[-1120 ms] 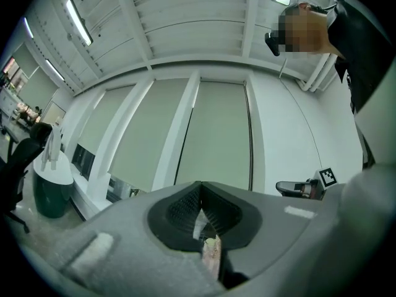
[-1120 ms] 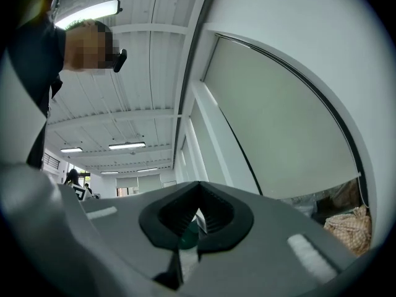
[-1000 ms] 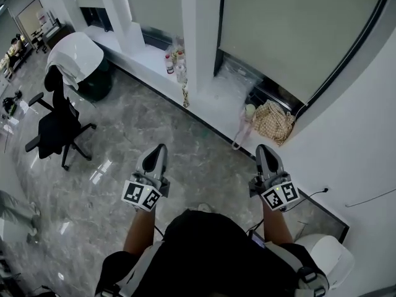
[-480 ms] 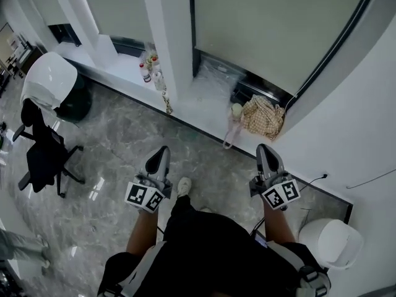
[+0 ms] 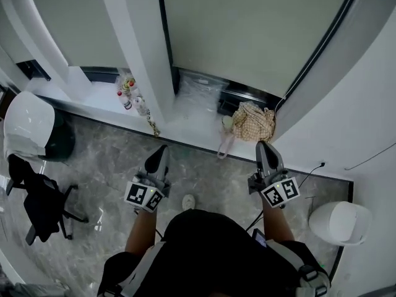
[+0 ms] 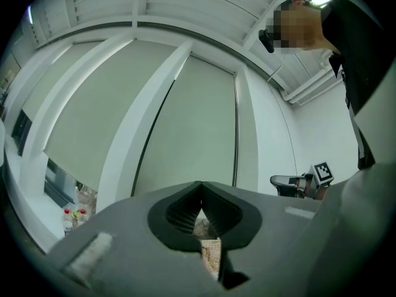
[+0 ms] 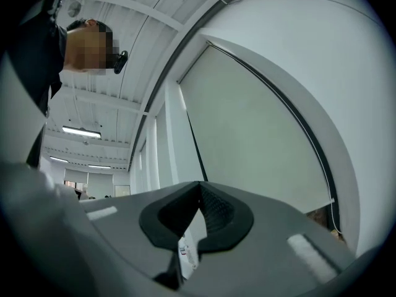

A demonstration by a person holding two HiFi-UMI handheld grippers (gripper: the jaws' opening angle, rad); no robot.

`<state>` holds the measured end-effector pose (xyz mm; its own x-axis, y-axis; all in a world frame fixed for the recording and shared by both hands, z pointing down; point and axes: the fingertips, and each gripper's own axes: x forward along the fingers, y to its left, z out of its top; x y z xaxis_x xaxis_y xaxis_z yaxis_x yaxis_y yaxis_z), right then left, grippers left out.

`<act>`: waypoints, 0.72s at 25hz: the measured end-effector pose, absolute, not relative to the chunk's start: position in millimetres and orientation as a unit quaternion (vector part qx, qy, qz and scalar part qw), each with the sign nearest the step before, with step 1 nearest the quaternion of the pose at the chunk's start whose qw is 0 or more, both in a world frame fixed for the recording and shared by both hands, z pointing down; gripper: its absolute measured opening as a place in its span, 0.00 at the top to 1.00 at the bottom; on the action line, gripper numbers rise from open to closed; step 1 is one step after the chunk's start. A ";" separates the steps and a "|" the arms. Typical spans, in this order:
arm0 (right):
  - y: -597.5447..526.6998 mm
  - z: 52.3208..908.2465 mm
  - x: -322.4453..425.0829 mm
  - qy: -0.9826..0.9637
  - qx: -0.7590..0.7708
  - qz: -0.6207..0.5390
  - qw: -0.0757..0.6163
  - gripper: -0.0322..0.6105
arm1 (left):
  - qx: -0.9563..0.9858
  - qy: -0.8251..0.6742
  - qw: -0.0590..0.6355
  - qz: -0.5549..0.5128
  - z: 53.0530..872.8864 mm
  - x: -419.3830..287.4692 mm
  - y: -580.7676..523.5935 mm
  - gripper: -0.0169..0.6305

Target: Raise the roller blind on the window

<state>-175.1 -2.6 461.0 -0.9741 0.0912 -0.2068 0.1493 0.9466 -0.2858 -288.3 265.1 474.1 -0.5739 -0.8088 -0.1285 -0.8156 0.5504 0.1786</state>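
The person is standing on a grey marble floor (image 5: 105, 166) and holding both tools out in front, level with each other and well apart. The left gripper (image 5: 162, 149) is keeping its fingers pressed together with nothing between them, and the right gripper (image 5: 265, 146) is doing the same. Beyond them, a checked cloth (image 5: 255, 121) is lying on the white window sill (image 5: 195, 121), and some bottles (image 5: 129, 94) are standing past the white pillar (image 5: 139, 48). Farthest off, the roller blind (image 5: 247, 36) is hanging down over the window, with its lower edge sitting just above the sill and neither gripper touching it.
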 end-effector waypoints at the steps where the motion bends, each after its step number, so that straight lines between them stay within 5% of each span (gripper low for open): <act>1: -2.9 461.6 -179.5 0.983 0.054 -0.149 0.095 0.95 | -0.469 0.876 0.015 0.108 474.4 -296.4 262.7 0.97; 18: -58.7 462.0 -150.4 0.980 -0.113 -0.130 0.104 0.95 | -0.619 0.778 -0.015 0.104 484.9 -350.2 144.1 0.97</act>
<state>-150.4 -58.7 462.0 -0.9528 -0.2479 -0.1751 -0.1937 0.9409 -0.2780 -350.2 144.1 484.9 -0.2334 -0.9666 -0.1055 -0.9604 0.2122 0.1808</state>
